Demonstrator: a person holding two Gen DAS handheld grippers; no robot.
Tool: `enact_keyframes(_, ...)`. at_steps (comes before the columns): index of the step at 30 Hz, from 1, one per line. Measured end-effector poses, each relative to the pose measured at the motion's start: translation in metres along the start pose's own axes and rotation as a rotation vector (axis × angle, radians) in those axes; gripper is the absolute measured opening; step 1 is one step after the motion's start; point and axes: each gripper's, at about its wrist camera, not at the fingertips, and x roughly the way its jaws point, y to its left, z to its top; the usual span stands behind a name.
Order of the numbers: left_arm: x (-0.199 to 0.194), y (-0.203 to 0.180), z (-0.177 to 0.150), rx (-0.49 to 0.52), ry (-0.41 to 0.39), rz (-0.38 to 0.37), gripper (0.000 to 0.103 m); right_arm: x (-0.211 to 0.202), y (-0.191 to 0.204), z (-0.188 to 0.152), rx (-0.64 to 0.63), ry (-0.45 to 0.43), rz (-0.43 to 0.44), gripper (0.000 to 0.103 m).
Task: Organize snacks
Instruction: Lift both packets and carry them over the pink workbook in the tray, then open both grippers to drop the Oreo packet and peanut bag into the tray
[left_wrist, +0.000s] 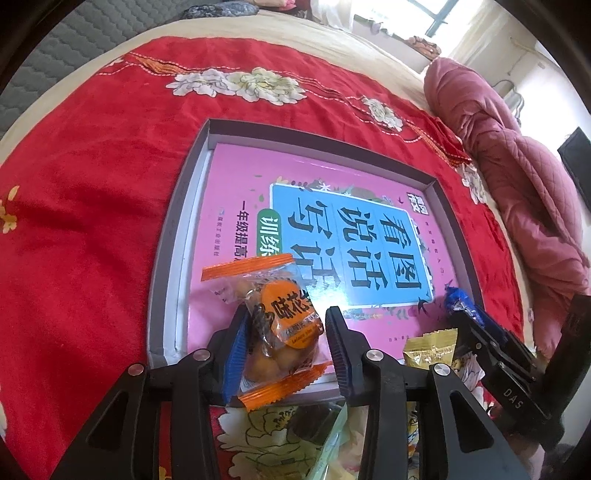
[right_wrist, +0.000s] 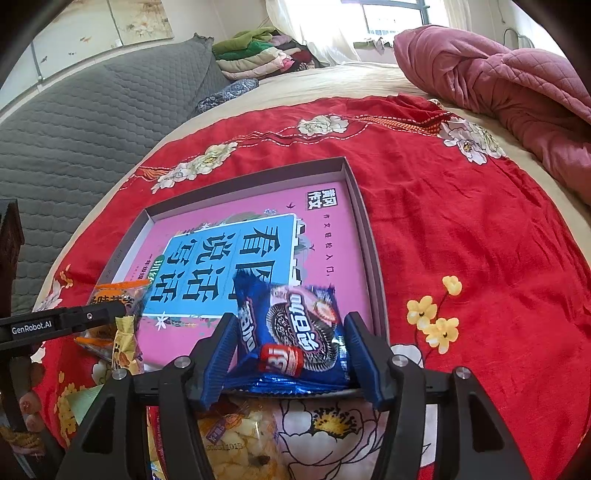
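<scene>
A shallow grey tray (left_wrist: 166, 236) lies on a red floral cloth (left_wrist: 92, 166) with a pink-and-blue book (left_wrist: 236, 184) flat inside it. My left gripper (left_wrist: 286, 314) is shut on an orange snack packet (left_wrist: 284, 321), held tilted over the tray's near left corner. My right gripper (right_wrist: 291, 317) is shut on a blue cookie packet (right_wrist: 295, 332) over the tray's (right_wrist: 364, 229) near right edge. Each gripper shows in the other's view: the right one (left_wrist: 465, 317) and the left one (right_wrist: 110, 314). A gold packet (left_wrist: 430, 349) lies between them by the tray's near edge.
More snack packets lie on the cloth under the grippers, including a pale puffed-snack bag (right_wrist: 236, 435). A bunched pink quilt (left_wrist: 517, 177) lies to the right. A grey quilted cover (right_wrist: 74, 129) is at the left, with folded clothes (right_wrist: 258, 51) at the back.
</scene>
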Motion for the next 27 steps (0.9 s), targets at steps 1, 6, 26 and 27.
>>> enact_keyframes(1, 0.0, 0.001, 0.0, -0.002, 0.001, 0.0, 0.044, 0.0, 0.0, 0.0, -0.002, -0.001, -0.001, 0.059)
enact_keyframes(6, -0.003, 0.004, 0.0, -0.013, -0.001, -0.003, 0.049, -0.003, 0.0, 0.001, 0.001, -0.01, 0.001, 0.06)
enact_keyframes(26, -0.038, 0.004, 0.003, -0.025, -0.057, -0.019, 0.058, -0.012, -0.001, 0.006, 0.009, -0.049, 0.008, 0.066)
enact_keyframes(27, -0.042, 0.003, 0.003, -0.024, -0.063, -0.019, 0.058, -0.013, 0.0, 0.007, 0.008, -0.051, 0.009, 0.067)
